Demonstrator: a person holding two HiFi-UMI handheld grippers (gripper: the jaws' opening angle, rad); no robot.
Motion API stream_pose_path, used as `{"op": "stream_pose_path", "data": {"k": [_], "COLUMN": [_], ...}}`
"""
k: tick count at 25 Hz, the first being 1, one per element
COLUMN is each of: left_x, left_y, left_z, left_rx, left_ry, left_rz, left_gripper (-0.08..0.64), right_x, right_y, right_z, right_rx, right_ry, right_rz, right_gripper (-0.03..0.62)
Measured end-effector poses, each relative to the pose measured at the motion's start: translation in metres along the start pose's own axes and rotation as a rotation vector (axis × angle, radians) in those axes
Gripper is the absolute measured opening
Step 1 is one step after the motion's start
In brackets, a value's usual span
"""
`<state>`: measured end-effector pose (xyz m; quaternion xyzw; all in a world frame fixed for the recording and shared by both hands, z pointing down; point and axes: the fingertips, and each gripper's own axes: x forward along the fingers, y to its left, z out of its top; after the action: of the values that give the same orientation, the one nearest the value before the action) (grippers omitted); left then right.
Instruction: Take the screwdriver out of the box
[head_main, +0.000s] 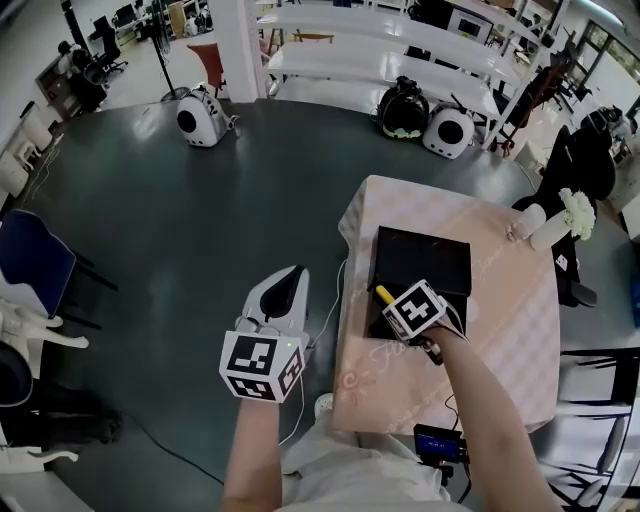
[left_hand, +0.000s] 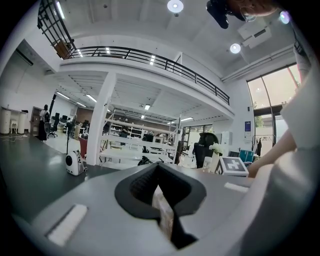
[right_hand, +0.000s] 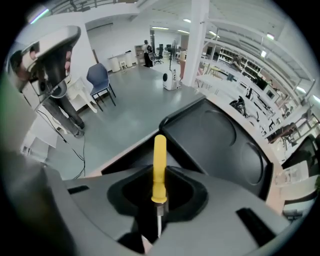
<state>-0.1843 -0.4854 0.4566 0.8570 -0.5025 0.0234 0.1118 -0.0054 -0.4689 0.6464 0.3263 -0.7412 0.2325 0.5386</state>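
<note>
A yellow-handled screwdriver (right_hand: 159, 165) sits in my right gripper (right_hand: 159, 220), which is shut on its metal shaft just below the handle; the handle sticks out past the jaws. In the head view the screwdriver (head_main: 384, 295) shows beside the right gripper (head_main: 400, 308), which points steeply down over the near left part of the open black box (head_main: 420, 262). The box (right_hand: 225, 145) lies below with its lid laid back. My left gripper (head_main: 288, 285) hangs left of the table over the floor, empty, its jaws (left_hand: 162, 210) together.
The box rests on a table with a pink cloth (head_main: 500, 340). A white vase with flowers (head_main: 560, 222) lies at its far right corner. A small black device (head_main: 440, 440) and cables hang at the near edge. A blue chair (head_main: 35, 265) stands far left.
</note>
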Motion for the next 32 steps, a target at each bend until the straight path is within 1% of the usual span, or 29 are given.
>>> {"op": "stream_pose_path", "data": {"k": [4, 15, 22, 26, 32], "left_x": [-0.005, -0.021, -0.033, -0.038, -0.043], "left_y": [-0.011, -0.048, -0.072, -0.082, -0.097], "left_z": [0.012, 0.05, 0.076, 0.087, 0.105], "left_rx": [0.017, 0.066, 0.108, 0.128, 0.154], "left_ry": [-0.021, -0.092, -0.139, -0.166, -0.208], "left_rz": [-0.012, 0.004, 0.013, 0.021, 0.024], "left_gripper": [0.008, 0.008, 0.008, 0.008, 0.008], "right_x": [-0.018, -0.084, -0.142, -0.175, -0.229], "right_y": [0.002, -0.005, -0.006, -0.005, -0.011], "right_z": [0.003, 0.011, 0.012, 0.01, 0.006], "right_rx": [-0.018, -0.037, -0.048, -0.051, -0.008], "right_ry": [-0.032, -0.188, -0.335, -0.433, -0.586], "right_rz": [-0.009, -0.032, -0.06, -0.091, -0.146], "right_gripper": [0.081, 0.081, 0.081, 0.081, 0.081]}}
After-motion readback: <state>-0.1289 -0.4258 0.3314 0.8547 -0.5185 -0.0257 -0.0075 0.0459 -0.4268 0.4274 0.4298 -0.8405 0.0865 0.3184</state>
